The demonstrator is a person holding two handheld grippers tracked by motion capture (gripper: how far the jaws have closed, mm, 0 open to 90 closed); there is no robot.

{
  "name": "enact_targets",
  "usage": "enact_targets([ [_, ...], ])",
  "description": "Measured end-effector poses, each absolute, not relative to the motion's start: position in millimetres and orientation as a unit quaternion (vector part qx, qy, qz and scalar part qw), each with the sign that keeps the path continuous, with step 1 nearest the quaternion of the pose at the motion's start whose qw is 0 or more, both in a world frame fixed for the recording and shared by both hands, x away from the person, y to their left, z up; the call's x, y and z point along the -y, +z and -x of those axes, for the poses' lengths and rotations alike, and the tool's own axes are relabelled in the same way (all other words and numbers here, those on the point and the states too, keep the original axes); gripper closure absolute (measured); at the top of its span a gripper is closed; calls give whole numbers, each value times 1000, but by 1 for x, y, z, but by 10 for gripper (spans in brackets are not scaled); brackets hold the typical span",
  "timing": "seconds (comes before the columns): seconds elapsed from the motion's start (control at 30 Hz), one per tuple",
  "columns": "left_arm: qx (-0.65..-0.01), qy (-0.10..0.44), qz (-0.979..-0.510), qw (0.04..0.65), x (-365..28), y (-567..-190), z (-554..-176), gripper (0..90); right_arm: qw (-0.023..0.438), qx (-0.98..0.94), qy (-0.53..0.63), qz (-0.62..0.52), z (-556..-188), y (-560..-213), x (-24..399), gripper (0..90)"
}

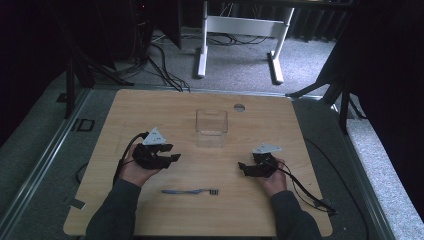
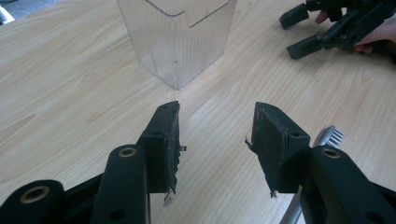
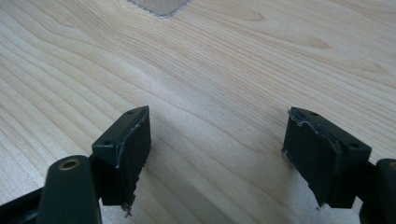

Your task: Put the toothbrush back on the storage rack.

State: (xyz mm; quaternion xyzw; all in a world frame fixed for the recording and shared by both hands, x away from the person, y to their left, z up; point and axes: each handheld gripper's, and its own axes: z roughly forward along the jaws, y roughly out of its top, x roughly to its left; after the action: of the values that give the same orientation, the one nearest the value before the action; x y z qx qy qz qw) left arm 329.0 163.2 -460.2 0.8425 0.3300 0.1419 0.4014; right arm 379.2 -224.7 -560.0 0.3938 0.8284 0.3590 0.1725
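Observation:
A clear plastic cup (image 1: 211,121) stands upright near the middle of the wooden table (image 1: 150,107). A blue toothbrush (image 1: 190,191) lies flat near the front edge, bristles to the right. My left gripper (image 1: 175,157) is open, left of centre, with nothing between its jaws. In the left gripper view the left gripper (image 2: 217,135) faces the cup (image 2: 177,37), and the toothbrush head (image 2: 329,135) shows beside its right jaw. My right gripper (image 1: 241,167) is open at the right, pointing left. Bare wood lies between the right gripper (image 3: 217,154) and the cup base (image 3: 159,7).
A round cable hole (image 1: 239,107) sits at the table's far edge. Cables trail from both grippers off the table sides. A white desk frame (image 1: 240,35) and floor cables stand beyond the table. My other gripper (image 2: 327,28) appears at the upper right of the left gripper view.

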Motion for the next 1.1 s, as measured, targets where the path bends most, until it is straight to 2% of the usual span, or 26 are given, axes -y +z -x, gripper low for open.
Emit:
enact_targets([
  [1.1,-228,93,-878,411,-148,-459,-321,574,173,-829,359,-393,-379,-560,225,228],
])
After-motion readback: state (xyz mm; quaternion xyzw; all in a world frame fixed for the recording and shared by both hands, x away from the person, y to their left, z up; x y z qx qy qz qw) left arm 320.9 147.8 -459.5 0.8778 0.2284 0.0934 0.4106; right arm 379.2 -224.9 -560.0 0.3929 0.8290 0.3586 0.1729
